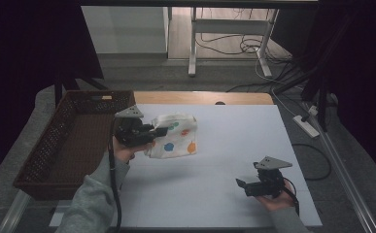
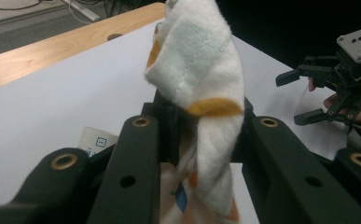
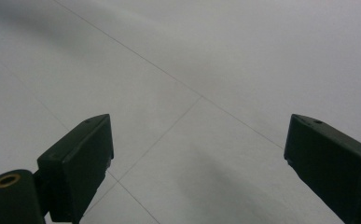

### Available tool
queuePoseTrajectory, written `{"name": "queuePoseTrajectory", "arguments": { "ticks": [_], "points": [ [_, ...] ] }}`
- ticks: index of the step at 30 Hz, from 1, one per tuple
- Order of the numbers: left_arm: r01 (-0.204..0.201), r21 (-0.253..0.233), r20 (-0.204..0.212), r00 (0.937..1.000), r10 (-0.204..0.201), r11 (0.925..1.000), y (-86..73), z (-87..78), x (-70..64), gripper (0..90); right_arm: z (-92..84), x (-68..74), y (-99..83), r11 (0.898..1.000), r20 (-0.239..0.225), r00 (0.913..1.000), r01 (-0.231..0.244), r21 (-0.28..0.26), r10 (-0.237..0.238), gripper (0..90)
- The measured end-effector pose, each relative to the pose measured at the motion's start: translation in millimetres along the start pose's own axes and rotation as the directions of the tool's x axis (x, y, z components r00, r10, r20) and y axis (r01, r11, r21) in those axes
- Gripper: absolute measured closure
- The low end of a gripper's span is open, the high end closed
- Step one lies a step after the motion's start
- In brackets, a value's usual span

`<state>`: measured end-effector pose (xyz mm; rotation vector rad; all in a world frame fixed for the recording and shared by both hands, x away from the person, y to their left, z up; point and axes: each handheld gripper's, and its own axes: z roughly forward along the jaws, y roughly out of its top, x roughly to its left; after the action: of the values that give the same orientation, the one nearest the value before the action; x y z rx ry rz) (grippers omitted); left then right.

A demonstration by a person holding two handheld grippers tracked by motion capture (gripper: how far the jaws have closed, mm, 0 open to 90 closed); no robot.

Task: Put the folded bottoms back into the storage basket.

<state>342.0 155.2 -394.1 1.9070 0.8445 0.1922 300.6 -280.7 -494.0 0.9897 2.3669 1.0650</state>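
Spotted cloth sits bunched near the desk's far left corner, pinched tight in the left gripper. Lift it clear before swinging over the basket rim. Right gripper idles gaping, empty, near the right edge.

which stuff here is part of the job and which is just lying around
In the job:
- spotted cloth, pinched in the left tongs
- wicker basket beside it, perhaps where it goes
- right tongs, open, holding nothing

Lying about:
- power strip on the floor
- cables under the far desk
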Motion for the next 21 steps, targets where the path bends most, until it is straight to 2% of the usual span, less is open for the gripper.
{"name": "queuePoseTrajectory", "arguments": {
  "ticks": [21],
  "points": [
    [0.010, -0.030, -0.028, 0.9996, -0.011, 0.9995, -3.3, -21.1, 4.3, 72.2, 0.4, -0.2, 0.1, 1.000, 0.000, 1.0000, 0.000, 0.002, 0.000, 8.1]
  ]
}}
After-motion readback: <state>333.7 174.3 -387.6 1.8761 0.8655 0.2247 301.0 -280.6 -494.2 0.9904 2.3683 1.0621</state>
